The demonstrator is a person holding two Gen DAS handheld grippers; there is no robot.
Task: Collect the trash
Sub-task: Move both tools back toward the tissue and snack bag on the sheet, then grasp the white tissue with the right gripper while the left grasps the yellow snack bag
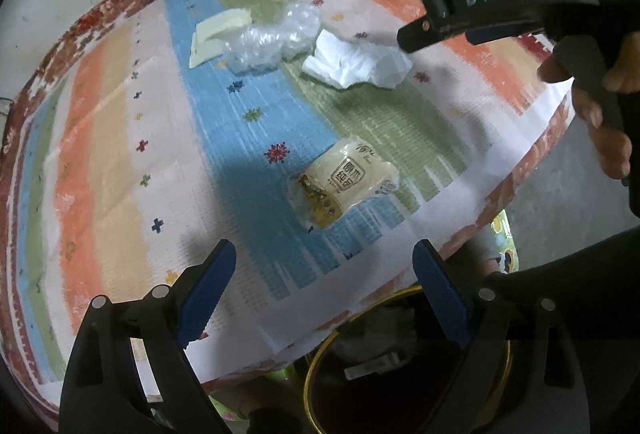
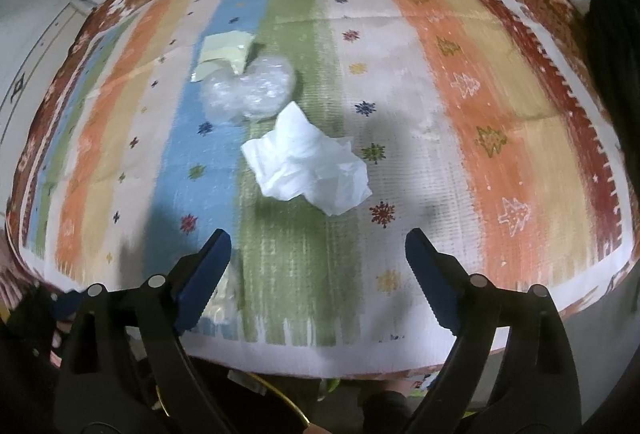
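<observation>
Trash on the striped bench cloth (image 2: 460,82): tissue (image 2: 308,166), clear wrap (image 2: 250,90), yellowish packet (image 1: 344,182). Left hand-held gripper (image 1: 324,286) and right hand-held gripper (image 2: 318,270) both gape wide, empty.

Woven, matt striped cloth (image 2: 400,82) covers the table. Crumpled white tissue paper (image 2: 308,166); glossy clear plastic film (image 2: 248,90). Shiny yellowish plastic wrapper (image 1: 344,182), printed.

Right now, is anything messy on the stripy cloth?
Yes. Four bits of litter lie on the striped tablecloth: a crumpled white tissue, a scrunched clear plastic wrap, a pale yellow folded paper and a yellowish printed plastic packet near the edge.
</observation>
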